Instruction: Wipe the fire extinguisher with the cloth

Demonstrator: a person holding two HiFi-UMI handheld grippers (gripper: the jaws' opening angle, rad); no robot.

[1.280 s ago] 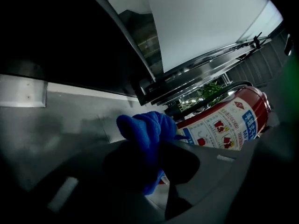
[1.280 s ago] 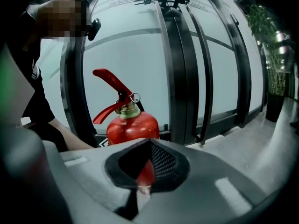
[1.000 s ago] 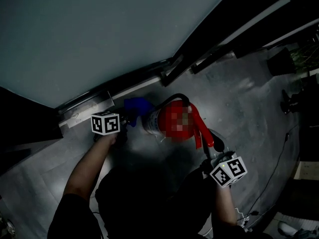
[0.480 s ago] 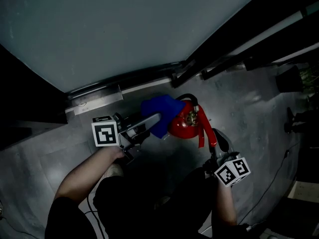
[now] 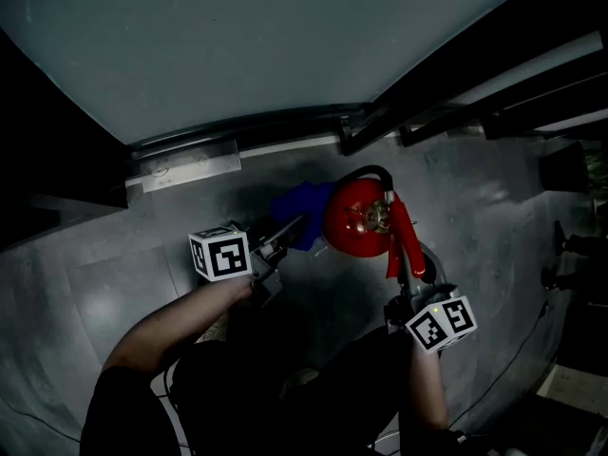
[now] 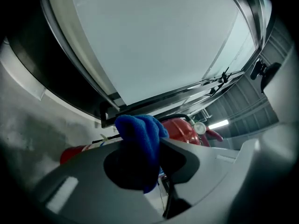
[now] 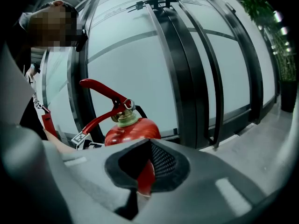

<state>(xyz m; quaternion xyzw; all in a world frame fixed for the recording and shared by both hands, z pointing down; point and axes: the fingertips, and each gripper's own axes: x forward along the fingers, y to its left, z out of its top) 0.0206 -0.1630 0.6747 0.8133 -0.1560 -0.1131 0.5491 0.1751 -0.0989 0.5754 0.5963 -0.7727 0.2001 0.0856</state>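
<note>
- 2 hand-held grippers, 1 in each of the person's hands, each carrying a cube with square markers.
- left gripper [image 5: 288, 228]: jaws closed narrow on a blue cloth [image 5: 302, 213], which bunches out past the jaw tips. in the head view the cloth lies against the left side of the extinguisher's body.
- 1 fire extinguisher [image 5: 353, 221]: red and upright on the grey floor [image 5: 494, 207], between the 2 grippers and just beside the foot of the wall. a black hose [image 5: 369, 173] arcs over its top, and a small round gauge [image 6: 200, 128] sits at the valve.
- right gripper [image 5: 407, 288]: jaws closed on the outer end of the red lever [image 5: 403, 240]. a red strip of it shows pinched between the pads. the lever runs from the valve back toward the person.
- 1 frosted glass wall [image 5: 285, 36] behind the extinguisher, with black frame posts [image 7: 187, 69] and a pale rail along its base.
</note>
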